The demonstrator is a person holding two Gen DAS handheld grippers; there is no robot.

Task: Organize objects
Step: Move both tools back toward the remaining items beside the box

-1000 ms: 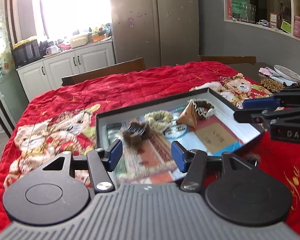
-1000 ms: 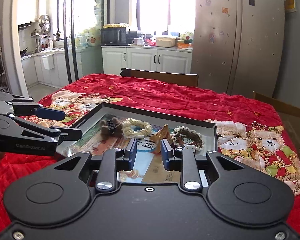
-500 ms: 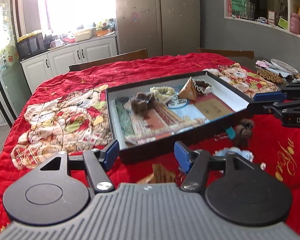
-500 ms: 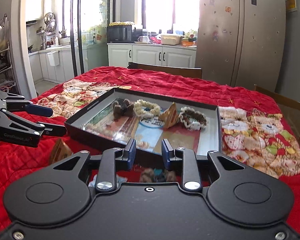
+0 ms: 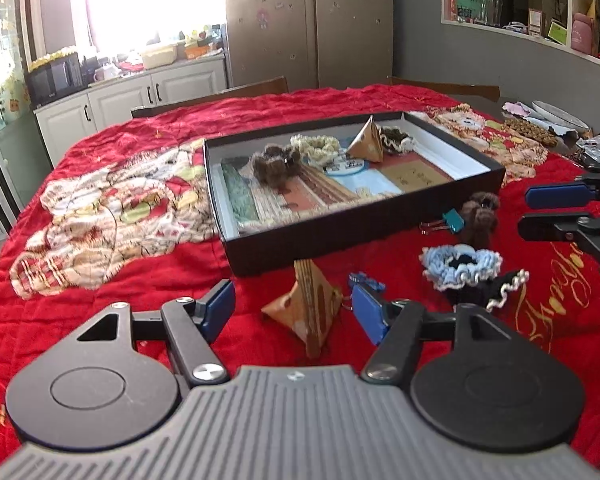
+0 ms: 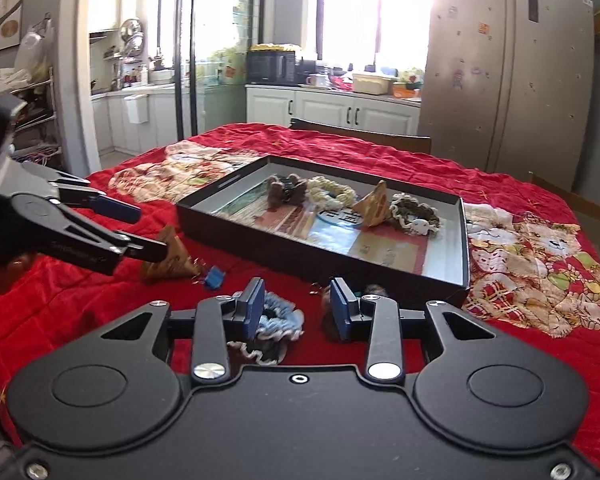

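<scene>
- Black box [image 5: 352, 224] sits on the red quilted cloth [image 5: 140, 280] that covers the surface, and holds a brown fuzzy clip [image 5: 276, 160], a cream scrunchie [image 5: 316, 145], a tan pyramid pouch [image 5: 367, 142] and a dark frilled scrunchie [image 5: 396, 138].
- On the cloth in front of the box lie a second pyramid pouch [image 5: 312, 312], a blue binder clip [image 5: 452, 220], a brown fuzzy piece [image 5: 480, 216], a light-blue scrunchie [image 5: 460, 266] and a black one with white trim [image 5: 496, 288].
- Left tongs [image 5: 296, 312] are released, their jaws just widened, standing either side of the second pouch without pressing it.
- Right tongs [image 6: 298, 308] are released, jaws just widened, nothing gripped; the light-blue scrunchie lies just beside the left pad.
</scene>
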